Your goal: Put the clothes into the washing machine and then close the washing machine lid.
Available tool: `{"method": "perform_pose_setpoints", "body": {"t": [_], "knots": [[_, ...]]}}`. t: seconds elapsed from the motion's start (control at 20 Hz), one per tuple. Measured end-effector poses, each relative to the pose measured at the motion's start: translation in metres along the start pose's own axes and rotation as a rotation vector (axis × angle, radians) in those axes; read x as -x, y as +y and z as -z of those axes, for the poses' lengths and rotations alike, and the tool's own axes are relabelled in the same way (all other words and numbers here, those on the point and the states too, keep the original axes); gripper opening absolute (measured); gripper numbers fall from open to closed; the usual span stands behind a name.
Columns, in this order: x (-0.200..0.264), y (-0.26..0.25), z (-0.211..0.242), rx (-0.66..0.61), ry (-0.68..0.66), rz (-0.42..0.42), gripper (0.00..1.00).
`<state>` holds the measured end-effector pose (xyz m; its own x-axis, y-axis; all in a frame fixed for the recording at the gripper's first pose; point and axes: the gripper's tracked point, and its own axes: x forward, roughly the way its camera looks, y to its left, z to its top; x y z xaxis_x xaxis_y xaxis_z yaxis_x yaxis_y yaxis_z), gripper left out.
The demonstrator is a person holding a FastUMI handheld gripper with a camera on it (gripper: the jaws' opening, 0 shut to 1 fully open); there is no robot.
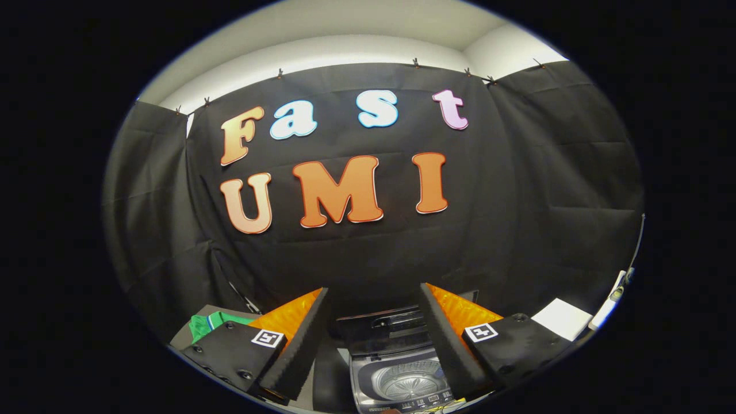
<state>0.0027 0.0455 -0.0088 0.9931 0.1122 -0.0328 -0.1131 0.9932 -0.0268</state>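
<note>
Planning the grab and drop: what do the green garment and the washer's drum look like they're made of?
Green garment: soft, folded fabric, probably knit; weave unclear. Drum in the washing machine, lid up: shiny ribbed metal, likely stainless steel. Gripper is open, holding nothing.

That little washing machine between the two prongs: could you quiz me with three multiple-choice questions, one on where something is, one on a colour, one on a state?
1. Where is the washing machine?
A. between and just ahead of the fingers
B. behind the cloth wall
C. on the white sheet

2. What colour is the garment beside the one finger?
A. red
B. green
C. yellow

3. How is the machine's lid?
A. shut
B. raised
C. missing

Answers:
1 A, its drum shows in the gap of the open gripper.
2 B, green fabric with a white stripe.
3 B, the drum is exposed, with the lid standing behind.
</note>
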Motion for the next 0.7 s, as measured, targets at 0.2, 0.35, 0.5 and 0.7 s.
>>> {"method": "perform_pose_setpoints", "body": {"t": [0.2, 0.35, 0.5, 0.7], "knots": [[-0.003, 0.030, 0.020, 0.010, 0.043, -0.063, 0.99], [-0.005, 0.060, 0.038, 0.012, 0.087, -0.121, 0.99], [-0.008, 0.098, 0.060, 0.033, 0.133, -0.189, 0.99], [-0.008, 0.154, 0.095, 0.073, 0.202, -0.293, 0.99]]}}
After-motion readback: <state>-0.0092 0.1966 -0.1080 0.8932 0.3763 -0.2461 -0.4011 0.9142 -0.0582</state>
